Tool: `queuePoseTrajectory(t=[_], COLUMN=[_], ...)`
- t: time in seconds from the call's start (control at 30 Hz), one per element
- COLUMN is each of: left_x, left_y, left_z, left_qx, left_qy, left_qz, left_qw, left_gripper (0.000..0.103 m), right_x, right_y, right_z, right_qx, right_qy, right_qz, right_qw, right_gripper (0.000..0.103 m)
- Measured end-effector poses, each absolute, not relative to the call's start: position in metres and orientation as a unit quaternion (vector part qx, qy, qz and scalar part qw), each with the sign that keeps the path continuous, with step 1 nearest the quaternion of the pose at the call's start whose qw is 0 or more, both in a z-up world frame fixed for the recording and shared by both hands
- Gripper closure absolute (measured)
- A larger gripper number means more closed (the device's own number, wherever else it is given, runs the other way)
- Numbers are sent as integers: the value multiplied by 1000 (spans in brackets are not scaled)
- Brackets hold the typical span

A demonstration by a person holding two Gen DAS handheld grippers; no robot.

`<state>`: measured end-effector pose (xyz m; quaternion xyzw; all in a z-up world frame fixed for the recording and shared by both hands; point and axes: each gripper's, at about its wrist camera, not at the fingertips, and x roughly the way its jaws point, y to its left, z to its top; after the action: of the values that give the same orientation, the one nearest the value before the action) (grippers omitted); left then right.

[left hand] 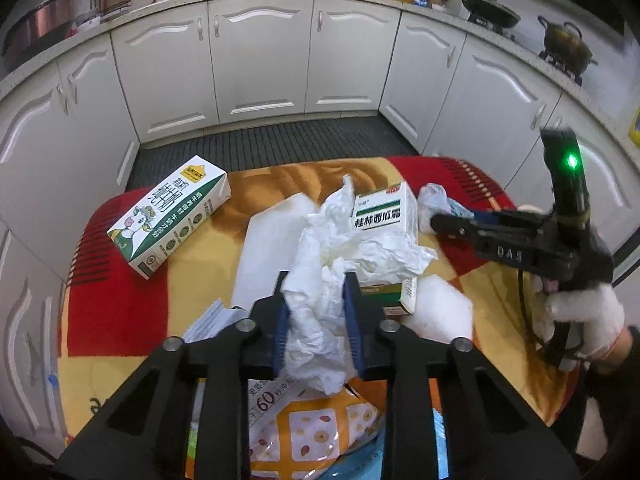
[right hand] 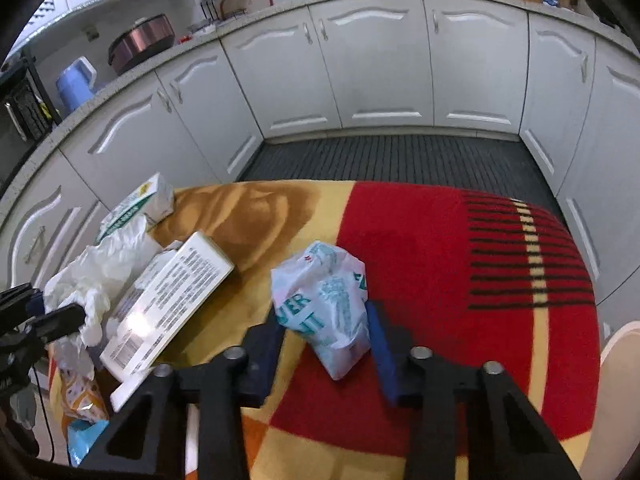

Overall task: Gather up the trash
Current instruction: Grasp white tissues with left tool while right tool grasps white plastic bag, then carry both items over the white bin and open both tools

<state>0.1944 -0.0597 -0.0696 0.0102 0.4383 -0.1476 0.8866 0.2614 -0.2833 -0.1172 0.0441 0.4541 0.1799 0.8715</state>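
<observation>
the left gripper has its jaws pressed in on a crumpled white tissue, which bunches up between the blue pads and spills out above and below them. the tissue's upper part drapes against a white and green medicine box lying on the desk, which is covered in a red, yellow and orange blanket. a milk carton lies on its side, well apart to the left. a yellow snack bag sits under the left gripper. the right gripper has its jaws parted wide on either side of a small crumpled plastic bag with teal print; whether the pads touch it i can't tell.
</observation>
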Motion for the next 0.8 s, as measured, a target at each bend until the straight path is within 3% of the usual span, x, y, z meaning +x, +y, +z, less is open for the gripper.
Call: queuePoseTrajectory(t=[0.27,0.8], left_x=[183,138], left_y=[-46,-78], left_z=[-43,-19], left_qx=[-46,-37], left_qy=[418,391], left_qz=[-166,-185], left_qw=[892,901], left_gripper=[83,83], right_x=[219,144], right_y=[-296,-303], right_z=[-84,-59], right_qx=[41,48], right_qy=[413,387], right_qz=[190,211], right_qw=[890,897], right_gripper=[74,74])
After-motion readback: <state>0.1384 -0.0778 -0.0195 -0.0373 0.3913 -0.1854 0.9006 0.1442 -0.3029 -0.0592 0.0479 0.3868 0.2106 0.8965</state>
